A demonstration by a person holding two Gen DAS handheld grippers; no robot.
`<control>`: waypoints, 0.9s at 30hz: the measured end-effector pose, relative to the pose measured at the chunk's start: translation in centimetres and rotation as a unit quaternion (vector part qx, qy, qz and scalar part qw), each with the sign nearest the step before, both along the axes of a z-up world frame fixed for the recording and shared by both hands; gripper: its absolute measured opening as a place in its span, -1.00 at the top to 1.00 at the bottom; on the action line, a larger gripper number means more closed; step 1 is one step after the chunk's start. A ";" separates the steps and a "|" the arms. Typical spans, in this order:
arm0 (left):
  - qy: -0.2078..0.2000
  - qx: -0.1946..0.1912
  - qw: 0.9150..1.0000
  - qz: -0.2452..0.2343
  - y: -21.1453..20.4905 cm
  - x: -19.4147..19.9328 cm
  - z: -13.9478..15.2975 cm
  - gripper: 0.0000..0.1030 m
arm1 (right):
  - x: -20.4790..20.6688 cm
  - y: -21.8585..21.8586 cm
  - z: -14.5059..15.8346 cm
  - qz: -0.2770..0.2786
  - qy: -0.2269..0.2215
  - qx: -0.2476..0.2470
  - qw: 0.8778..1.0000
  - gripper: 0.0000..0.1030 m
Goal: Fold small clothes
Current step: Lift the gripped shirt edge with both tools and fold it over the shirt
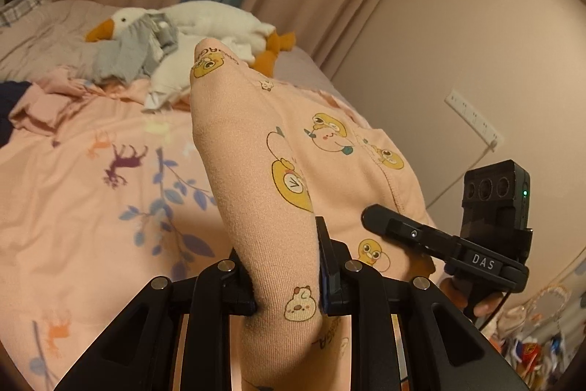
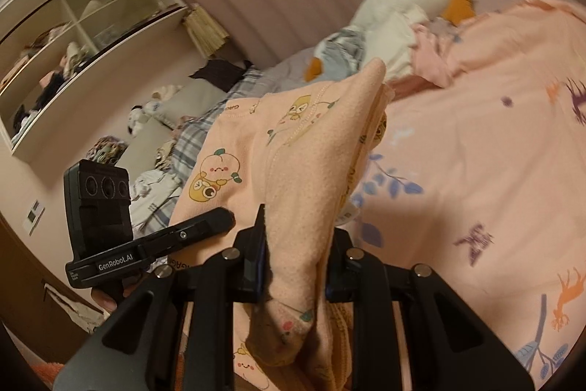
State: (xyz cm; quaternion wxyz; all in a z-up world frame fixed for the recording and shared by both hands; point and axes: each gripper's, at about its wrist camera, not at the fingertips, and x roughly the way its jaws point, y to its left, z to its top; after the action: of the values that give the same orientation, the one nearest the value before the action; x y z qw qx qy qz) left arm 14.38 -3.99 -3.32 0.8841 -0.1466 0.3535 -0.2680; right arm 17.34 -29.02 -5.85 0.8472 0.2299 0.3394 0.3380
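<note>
Both tongs are clamped on one garment, held up clear of the bed.

Left gripper [image 1: 285,266]: jaws closed on a bunched fold of the peach printed garment [image 1: 293,149], which runs away from the tongs toward 12 o'clock, its far tip sagging. The right gripper shows in this view at 3 o'clock, close alongside.

Right gripper [image 2: 296,266]: jaws closed on another bunch of the same garment; the cloth spreads toward 11 o'clock, where the left gripper appears at 9 o'clock.

Judgement: the cloth spans the two grips, so neither hand is nearer; the next move depends on spreading them apart.

Garment: soft peach knit, cartoon duck and peach prints, stitched seams, crumpled. The floral bedsheet [image 2: 476,141] lies below.
</note>
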 end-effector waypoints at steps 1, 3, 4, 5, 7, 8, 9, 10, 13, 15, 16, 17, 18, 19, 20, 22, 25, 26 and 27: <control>0.000 -0.004 1.000 0.005 0.8 -0.1 0.3 0.58 | 0.1 0.8 0.5 0.006 -0.002 -0.001 1.000 0.55; -0.003 -0.010 1.000 0.014 2.4 -0.5 0.6 0.58 | 0.0 2.2 1.3 0.015 -0.008 -0.002 1.000 0.55; -0.004 -0.009 1.000 0.018 3.1 -0.5 0.9 0.58 | -0.1 2.9 1.6 0.020 -0.010 -0.003 1.000 0.55; -0.003 -0.008 1.000 0.021 3.7 -0.7 1.1 0.58 | 0.1 3.8 1.9 0.025 -0.010 -0.004 1.000 0.55; 0.004 -0.007 1.000 0.028 5.1 -0.6 1.3 0.58 | 0.1 5.1 2.2 0.032 -0.008 -0.006 0.999 0.55; 0.007 -0.006 0.999 0.032 5.8 -0.6 1.4 0.58 | 0.4 5.9 2.3 0.036 -0.006 -0.007 0.999 0.55; 0.009 -0.006 0.999 0.035 6.2 -0.6 1.4 0.58 | 0.6 6.6 2.3 0.041 -0.004 -0.009 0.999 0.55; 0.011 -0.006 0.999 0.038 6.8 -0.5 1.3 0.58 | 0.6 7.3 2.3 0.044 -0.004 -0.010 0.999 0.55; 0.024 0.001 0.998 0.053 8.1 0.0 0.4 0.58 | 1.1 9.0 1.7 0.053 0.005 -0.013 0.999 0.55; 0.032 0.009 0.998 0.057 8.4 0.6 -0.5 0.58 | 1.7 10.0 0.8 0.056 0.012 -0.023 0.998 0.55; 0.039 0.011 0.998 0.057 8.5 1.0 -1.2 0.58 | 2.1 10.4 0.0 0.056 0.018 -0.030 0.998 0.55; 0.046 0.010 0.997 0.057 8.7 1.3 -1.6 0.58 | 2.3 10.6 -0.4 0.056 0.022 -0.034 0.998 0.55; 0.055 0.007 0.997 0.056 8.8 1.9 -2.3 0.58 | 2.7 10.8 -1.1 0.056 0.028 -0.039 0.997 0.55; 0.059 0.004 0.997 0.055 8.9 2.3 -2.8 0.58 | 3.1 11.0 -1.7 0.056 0.033 -0.043 0.997 0.55; 0.061 0.003 0.997 0.052 8.9 2.9 -3.4 0.58 | 3.4 11.2 -2.2 0.055 0.035 -0.047 0.997 0.55; 0.067 0.002 0.997 0.048 8.9 4.3 -4.9 0.58 | 4.4 11.3 -3.6 0.050 0.044 -0.050 0.997 0.55; 0.091 0.002 0.995 0.044 9.3 6.5 -7.4 0.58 | 6.3 11.5 -5.9 0.043 0.071 -0.054 0.995 0.55; 0.100 0.003 0.994 0.043 9.3 7.6 -8.7 0.58 | 7.2 11.7 -7.0 0.040 0.082 -0.059 0.994 0.55; 0.106 0.005 0.994 0.042 9.5 8.1 -9.4 0.58 | 7.6 11.8 -7.7 0.039 0.088 -0.062 0.993 0.55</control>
State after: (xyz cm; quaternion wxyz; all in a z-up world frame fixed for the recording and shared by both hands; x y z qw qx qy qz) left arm 22.49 5.48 -12.67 0.8530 -0.1839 0.4400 -0.2121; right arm 24.99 -17.26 -13.58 0.8125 0.1920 0.4421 0.3278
